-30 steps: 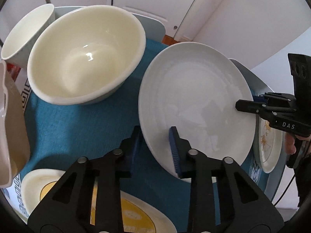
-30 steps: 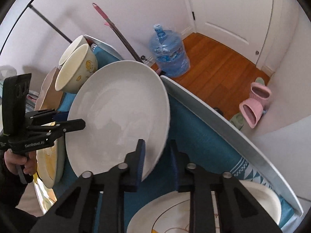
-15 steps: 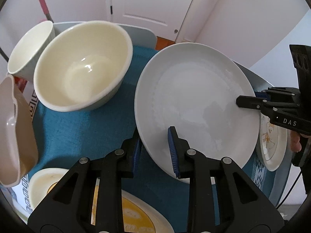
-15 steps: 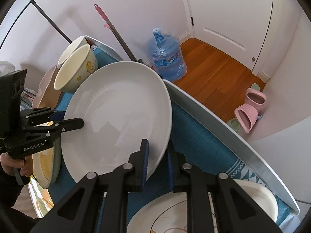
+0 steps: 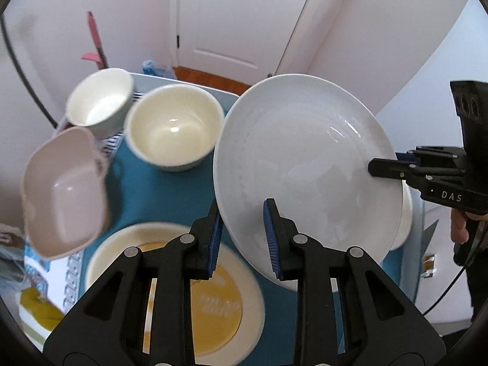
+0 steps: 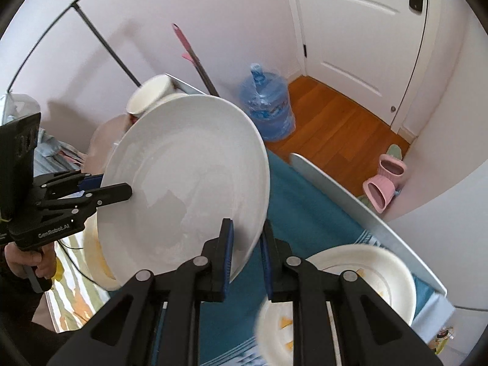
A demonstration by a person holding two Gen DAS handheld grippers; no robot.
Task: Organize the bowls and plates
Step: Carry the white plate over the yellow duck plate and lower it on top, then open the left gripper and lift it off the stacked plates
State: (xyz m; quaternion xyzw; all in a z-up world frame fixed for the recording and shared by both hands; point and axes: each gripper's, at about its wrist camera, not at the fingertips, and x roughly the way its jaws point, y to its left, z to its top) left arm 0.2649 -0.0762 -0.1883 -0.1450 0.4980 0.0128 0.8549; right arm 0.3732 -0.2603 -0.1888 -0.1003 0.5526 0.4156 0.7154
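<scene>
Gripping opposite rims, both tongs [image 5: 242, 238] [image 6: 246, 253] hold white plate [image 5: 305, 164] above table [image 5: 158, 195].

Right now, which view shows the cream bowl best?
Left wrist view: the cream bowl sits fully visible, open side up, on the blue cloth. In the right wrist view the big white plate hides nearly all of it.

A plain white plate [image 5: 305, 164] hangs over a teal cloth [image 5: 146, 195]. Beside it sit a cream bowl [image 5: 174, 131], a pale pink dish [image 5: 64, 192] and a cream plate with a yellow centre [image 5: 210, 305]. Black grippers carry blue pads [image 5: 270, 235].
</scene>
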